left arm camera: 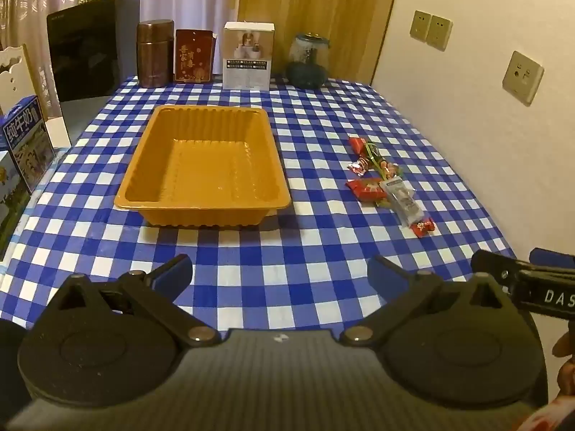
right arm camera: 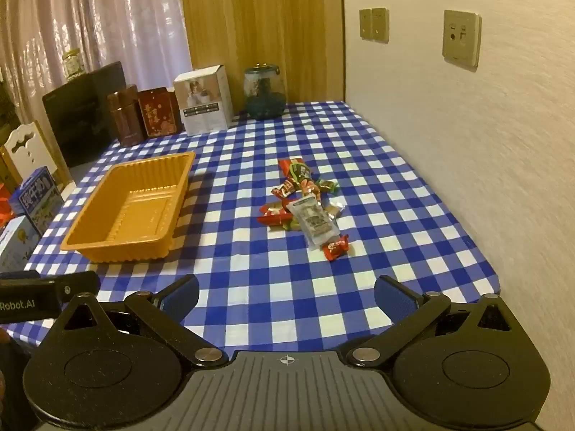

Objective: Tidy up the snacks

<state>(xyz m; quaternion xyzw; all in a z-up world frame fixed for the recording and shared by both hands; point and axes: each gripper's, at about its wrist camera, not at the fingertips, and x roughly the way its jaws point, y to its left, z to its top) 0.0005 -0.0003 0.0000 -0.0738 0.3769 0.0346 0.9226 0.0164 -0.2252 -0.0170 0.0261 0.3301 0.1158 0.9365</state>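
The left claw [left arm camera: 280,273] hangs over the near edge of the tabletop [left arm camera: 316,251], level and aimed toward the far edge, its two blue-padded fingers spread wide with nothing between them. The right claw [right arm camera: 286,296] sits beside it at the same near edge, also level and facing forward, its fingers likewise spread apart and holding nothing. Each claw's tip shows at the border of the other's view.

Just beyond the left claw lies the orange tray [left arm camera: 143,199], open side up and with nothing inside, its long axis running from the near edge toward the far edge. It sits left of the tabletop's middle.

Well apart from the tray, toward the right edge, the snacks [right arm camera: 305,204] lie in a loose heap strung out from near to far. Nearest is a small red candy [right arm camera: 336,248]; touching it is a clear packet [right arm camera: 314,222] whose long axis runs near to far, slightly slanted. Farther on lie more red and green wrapped pieces.

Along the far edge stand a brown canister [left arm camera: 154,54], a red tin [left arm camera: 194,55], a white box [left arm camera: 248,55] and a glass jar [left arm camera: 308,61]. A milk carton [left arm camera: 27,140] stands at the left edge.
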